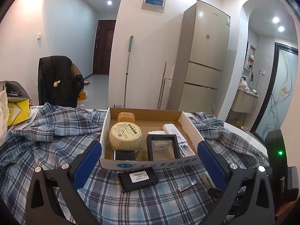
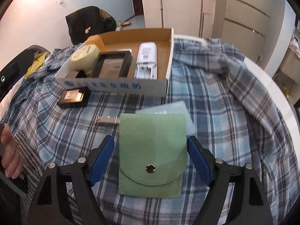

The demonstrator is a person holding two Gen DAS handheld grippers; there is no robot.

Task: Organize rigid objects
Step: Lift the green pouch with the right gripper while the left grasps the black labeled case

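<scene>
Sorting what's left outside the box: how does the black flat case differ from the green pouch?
The black case is hard-looking with a printed label and lies against the cardboard box front; the green pouch looks soft, has a snap flap and sits between the right gripper fingers. Both lie flat on the plaid cloth.

A shallow cardboard box [image 1: 148, 164] is sitting mid-frame, holding a round cream tin [image 1: 125, 136], black rectangular frame [image 1: 162, 147] and white remote [image 1: 173, 131]. Below it, a black battery pack [image 1: 138, 179], metal nail clipper [image 1: 188, 185] and green snap-button felt pouch [image 2: 152, 155] are lying flat.

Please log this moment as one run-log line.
left gripper: open, empty, facing cardboard box | right gripper: open around green pouch | black case, nail clipper: outside box
</scene>
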